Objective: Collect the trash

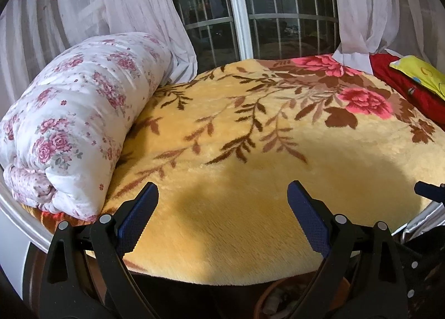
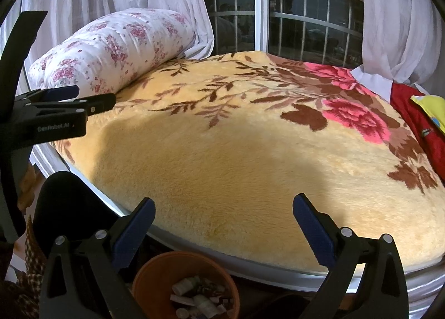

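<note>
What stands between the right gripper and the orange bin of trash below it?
Nothing visible does. The right gripper is open and empty above the bed's edge, and the orange bin sits just below and in front of it, its top uncovered with trash showing inside.

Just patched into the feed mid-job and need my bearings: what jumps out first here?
A yellow plush blanket with brown leaves and pink flowers fills both views, with a rolled floral quilt at its far left edge by the curtains. Below the bed's near edge sits a brown bin already holding scraps. Both the left hand-held gripper and the right hand-held gripper are open and empty.
</note>
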